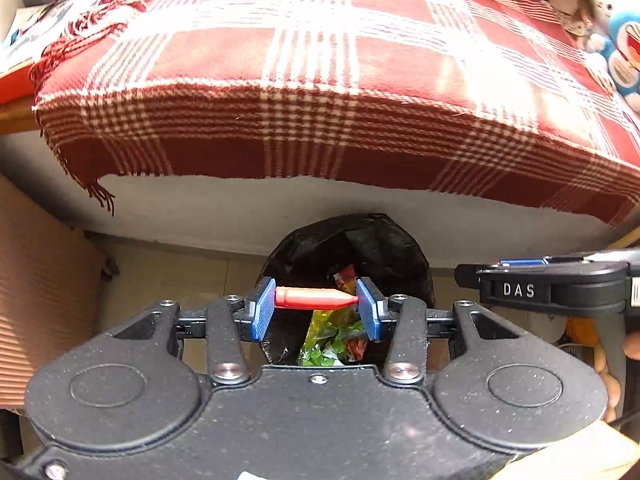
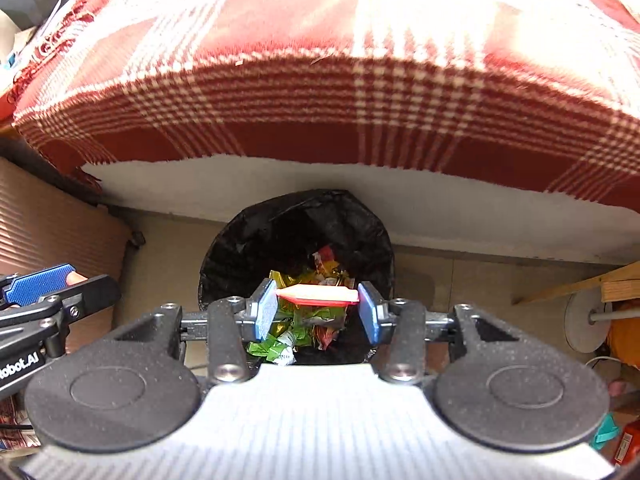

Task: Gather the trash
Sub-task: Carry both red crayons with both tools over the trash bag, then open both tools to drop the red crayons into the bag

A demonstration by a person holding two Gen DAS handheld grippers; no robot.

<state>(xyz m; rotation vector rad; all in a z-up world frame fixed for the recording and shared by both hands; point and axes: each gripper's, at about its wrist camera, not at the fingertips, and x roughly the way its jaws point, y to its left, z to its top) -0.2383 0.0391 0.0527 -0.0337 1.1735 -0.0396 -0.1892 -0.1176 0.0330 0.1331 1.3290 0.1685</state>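
A black-lined trash bin (image 1: 384, 248) stands on the floor against the bed, with crumpled green, yellow and red wrappers (image 1: 332, 336) inside. My left gripper (image 1: 316, 301) is shut on a red bullet-shaped cap (image 1: 308, 298), held crosswise between the blue pads above the bin's mouth. My right gripper (image 2: 318, 300) is shut on a flat red pointed plastic piece (image 2: 320, 293), also over the bin (image 2: 248, 240) and its wrappers (image 2: 280, 346). Each gripper shows at the edge of the other's view: the right gripper (image 1: 500, 270) and the left gripper (image 2: 60, 280).
A red and white plaid blanket (image 1: 304, 92) hangs over the bed's white side (image 1: 240, 208) right behind the bin. A brown ribbed case (image 1: 36, 280) stands to the left. Dolls and plush toys (image 1: 600, 20) sit at the bed's far right. A wooden board (image 2: 600, 284) lies to the right.
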